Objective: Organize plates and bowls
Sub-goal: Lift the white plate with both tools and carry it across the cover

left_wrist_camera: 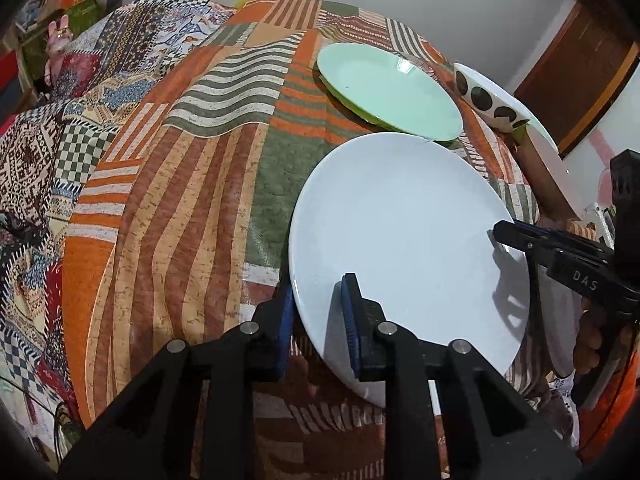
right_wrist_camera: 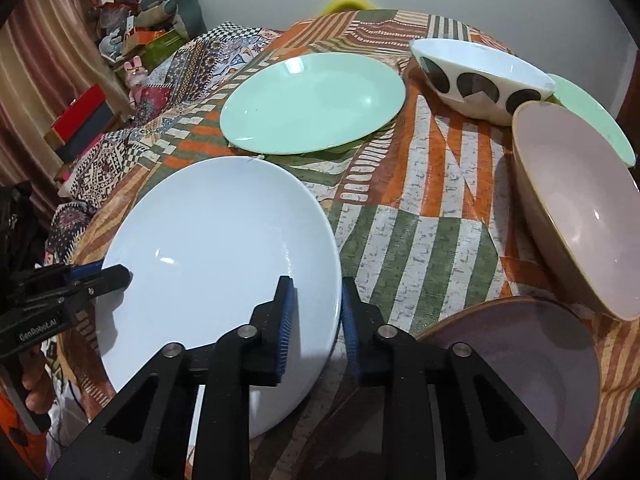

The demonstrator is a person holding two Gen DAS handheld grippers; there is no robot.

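Both jaws clamped on white plate (left_wrist_camera: 404,240) rim, patchwork tablecloth (left_wrist_camera: 180,184)

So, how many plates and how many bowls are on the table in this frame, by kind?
Plates: 4, namely the white plate, the mint plate, a second mint plate behind the bowls, and the lilac plate.
Bowls: 2, namely the spotted bowl and the beige bowl.
Total: 6
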